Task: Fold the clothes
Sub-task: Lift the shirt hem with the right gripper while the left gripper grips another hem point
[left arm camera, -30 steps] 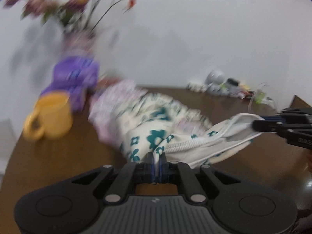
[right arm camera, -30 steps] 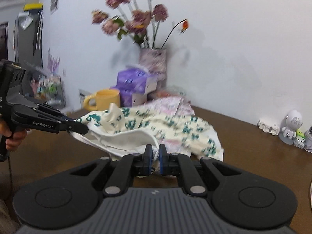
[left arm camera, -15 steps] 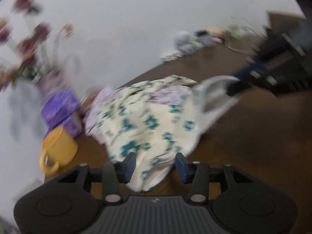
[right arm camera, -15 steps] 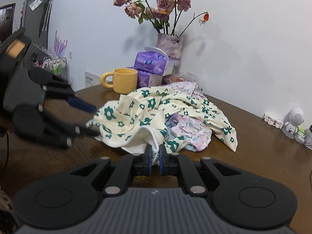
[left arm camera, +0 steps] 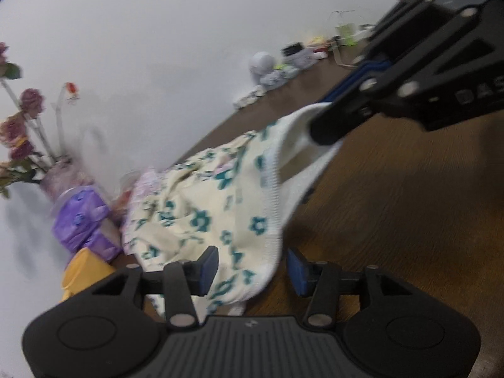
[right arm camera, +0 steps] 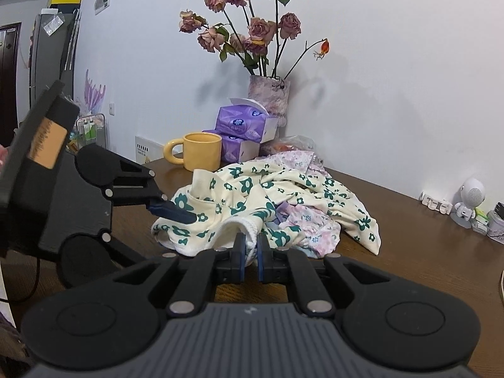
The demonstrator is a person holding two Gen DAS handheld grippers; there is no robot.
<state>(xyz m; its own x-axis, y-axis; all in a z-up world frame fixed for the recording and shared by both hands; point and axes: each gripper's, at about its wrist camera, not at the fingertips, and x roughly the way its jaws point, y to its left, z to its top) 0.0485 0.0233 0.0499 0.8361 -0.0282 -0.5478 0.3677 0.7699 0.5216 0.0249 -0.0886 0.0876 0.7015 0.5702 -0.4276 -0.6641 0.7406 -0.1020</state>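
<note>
My right gripper pinches the ribbed hem of the flowered garment, which lies crumpled on the table; my left gripper is spread around its edge. I judge a regrasp step: left must close on the hem

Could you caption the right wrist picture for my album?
Right gripper pinching a cream, green-flowered cotton garment on a brown wooden table.
</note>
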